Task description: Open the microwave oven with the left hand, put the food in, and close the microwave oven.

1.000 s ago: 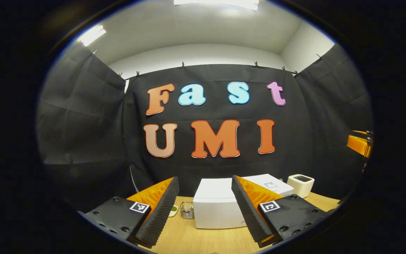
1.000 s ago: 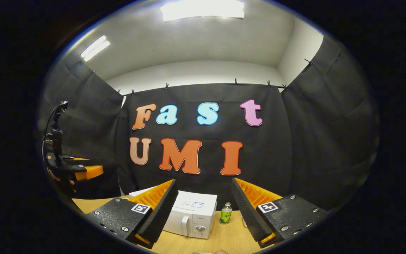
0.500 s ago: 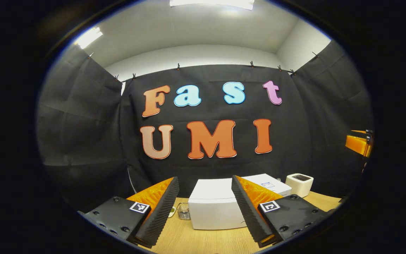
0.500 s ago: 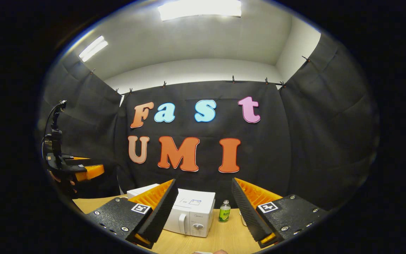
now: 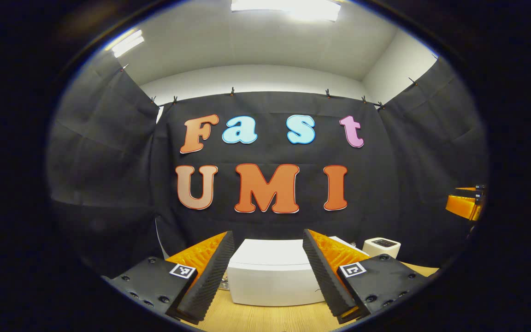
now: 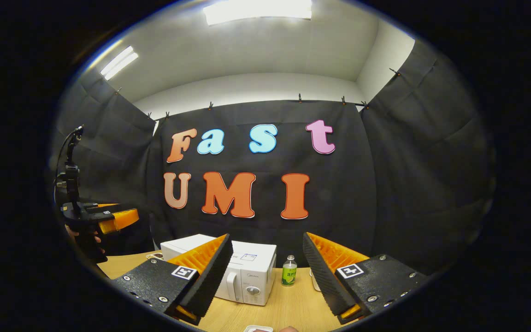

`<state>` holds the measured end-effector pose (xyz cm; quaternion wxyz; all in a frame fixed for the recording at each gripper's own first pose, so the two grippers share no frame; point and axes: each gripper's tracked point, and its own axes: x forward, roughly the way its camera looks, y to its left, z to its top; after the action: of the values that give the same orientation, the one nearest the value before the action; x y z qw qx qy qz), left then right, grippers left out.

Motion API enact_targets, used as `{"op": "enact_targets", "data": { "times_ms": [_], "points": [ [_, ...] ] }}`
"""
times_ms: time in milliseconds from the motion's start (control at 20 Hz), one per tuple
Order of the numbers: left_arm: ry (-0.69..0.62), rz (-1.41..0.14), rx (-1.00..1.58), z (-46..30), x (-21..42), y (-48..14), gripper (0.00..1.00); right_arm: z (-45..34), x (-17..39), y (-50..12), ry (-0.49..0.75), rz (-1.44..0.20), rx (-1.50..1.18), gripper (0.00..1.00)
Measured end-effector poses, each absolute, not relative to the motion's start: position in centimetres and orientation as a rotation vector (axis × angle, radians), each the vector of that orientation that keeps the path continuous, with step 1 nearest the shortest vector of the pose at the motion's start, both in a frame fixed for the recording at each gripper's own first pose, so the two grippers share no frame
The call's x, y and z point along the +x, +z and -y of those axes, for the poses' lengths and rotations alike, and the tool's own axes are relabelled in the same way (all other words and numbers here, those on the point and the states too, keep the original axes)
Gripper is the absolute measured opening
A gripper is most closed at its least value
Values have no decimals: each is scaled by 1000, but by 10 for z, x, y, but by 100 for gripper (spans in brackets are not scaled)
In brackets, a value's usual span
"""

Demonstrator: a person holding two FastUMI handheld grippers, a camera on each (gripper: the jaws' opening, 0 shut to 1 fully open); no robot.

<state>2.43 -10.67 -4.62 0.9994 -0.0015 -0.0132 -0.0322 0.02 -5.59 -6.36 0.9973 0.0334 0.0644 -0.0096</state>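
The microwave oven [image 6: 240, 276] is a white box with its door shut; a vertical handle and a round knob show on its front face in the right gripper view, lower centre. It stands on the wooden table [image 6: 288, 304], with a small green bottle [image 6: 288, 272] just beside it. In the left gripper view a white box [image 5: 270, 276] sits low in the frame between the fingers, and a small white appliance [image 5: 380, 246] stands at lower right. The left tool [image 5: 268, 272] is wide open and holds nothing. The right tool [image 6: 268, 274] is wide open, empty, well short of the oven.
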Motion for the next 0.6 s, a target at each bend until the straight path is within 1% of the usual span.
{"op": "enact_targets", "data": {
  "times_ms": [50, 100, 150, 300, 450, 600],
  "points": [
    [-75, 29, -3, 114, 24, -50, 97, 58, 0, -68, -20, -135, 71, 94],
    [-87, 30, -3, 122, 26, -54, 97, 61, -1, -71, -22, -141, 73, 94],
    [-96, 29, -1, 129, 26, -58, 94, 63, -3, -75, -23, -148, 74, 95],
    [-86, 16, -1, 139, 31, -74, 94, 68, -9, -86, -25, -159, 82, 95],
    [-120, -9, -21, 162, 36, -96, 94, 74, -14, -96, -32, -153, 79, 95],
    [-149, -31, -21, 179, 42, -116, 94, 80, -21, -117, -39, -181, 92, 95]
  ]
}}
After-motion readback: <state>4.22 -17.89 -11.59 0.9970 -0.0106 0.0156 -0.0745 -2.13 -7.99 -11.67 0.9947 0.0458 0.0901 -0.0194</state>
